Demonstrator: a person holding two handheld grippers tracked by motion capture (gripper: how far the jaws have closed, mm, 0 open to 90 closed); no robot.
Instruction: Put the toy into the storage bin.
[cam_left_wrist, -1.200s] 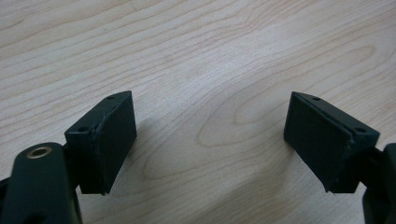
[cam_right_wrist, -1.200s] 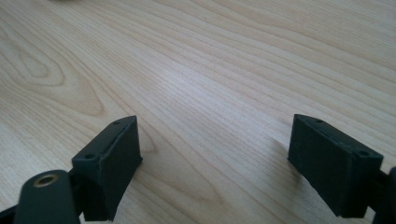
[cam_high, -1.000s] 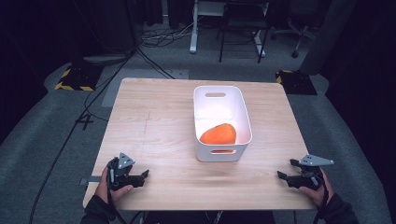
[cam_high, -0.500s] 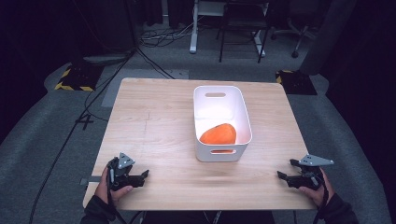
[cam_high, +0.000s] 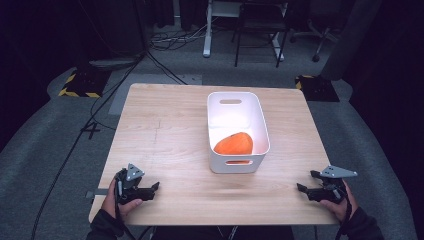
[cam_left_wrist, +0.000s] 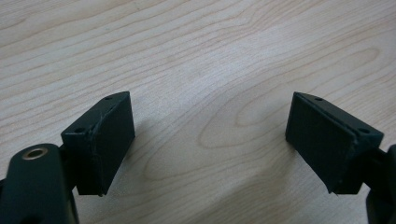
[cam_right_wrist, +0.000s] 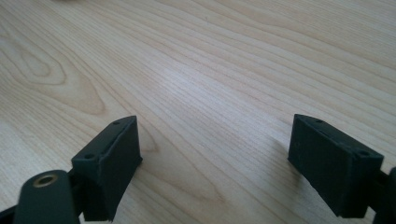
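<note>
I have the left claw low at the near left corner of the wooden surface, held in my left hand, its jaws standing wide apart with nothing between them; in the left gripper view I see just bare wood grain between the two black pads. The right claw sits at the near right corner, gripped by my right hand, and its jaws are spread just as wide over bare wood in the right gripper view, holding nothing. Both claws point inward toward the middle of the surface. Between them and farther from me stands a white bin with cut-out handles at its short ends. An orange, rounded object lies inside it, in the end nearer to me. Both claws are well apart from the bin.
</note>
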